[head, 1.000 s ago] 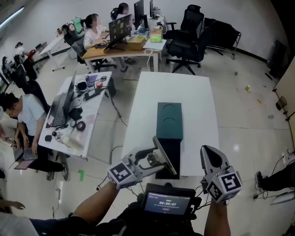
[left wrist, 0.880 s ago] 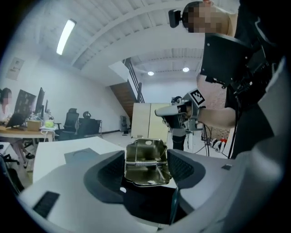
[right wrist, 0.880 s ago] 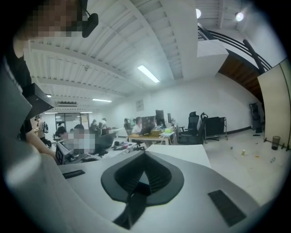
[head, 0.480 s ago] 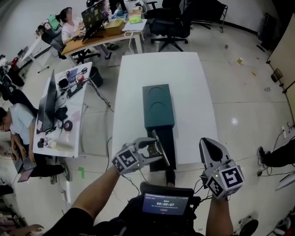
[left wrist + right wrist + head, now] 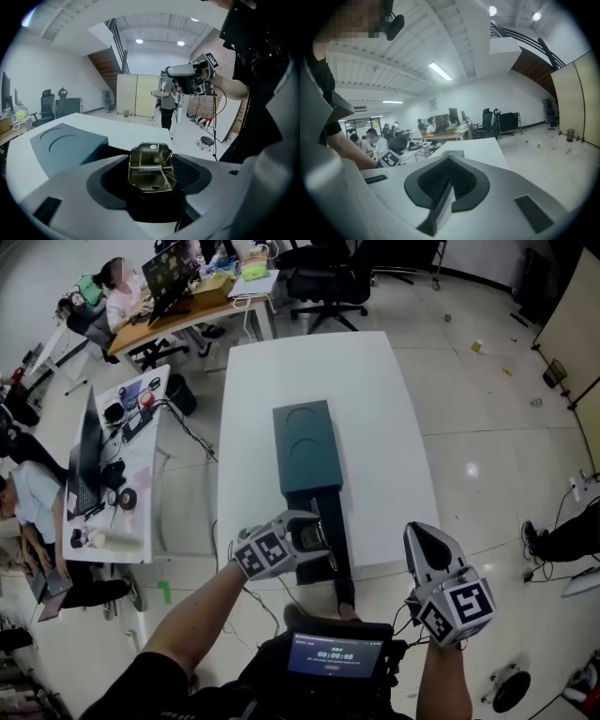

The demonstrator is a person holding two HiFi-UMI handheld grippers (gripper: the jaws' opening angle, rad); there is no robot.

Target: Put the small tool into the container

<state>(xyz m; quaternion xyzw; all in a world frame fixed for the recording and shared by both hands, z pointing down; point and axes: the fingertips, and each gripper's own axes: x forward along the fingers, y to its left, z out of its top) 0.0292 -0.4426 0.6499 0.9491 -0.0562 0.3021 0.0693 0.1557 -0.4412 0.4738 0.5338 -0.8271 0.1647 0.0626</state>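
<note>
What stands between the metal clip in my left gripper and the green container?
Nothing visible does. The left gripper is shut on the metal clip just short of the green container; only the box's own dark section lies between them.

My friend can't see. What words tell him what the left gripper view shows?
The left gripper grips a small brass-coloured metal spring clip between its grey jaws. Behind it, a dark green box sits on a white table.

Container [image 5: 307, 446] on table [image 5: 375, 409]
Left gripper [image 5: 317, 538] at its seven o'clock, small tool [image 5: 151, 166] between the jaws; right gripper [image 5: 424, 542] at five.
</note>
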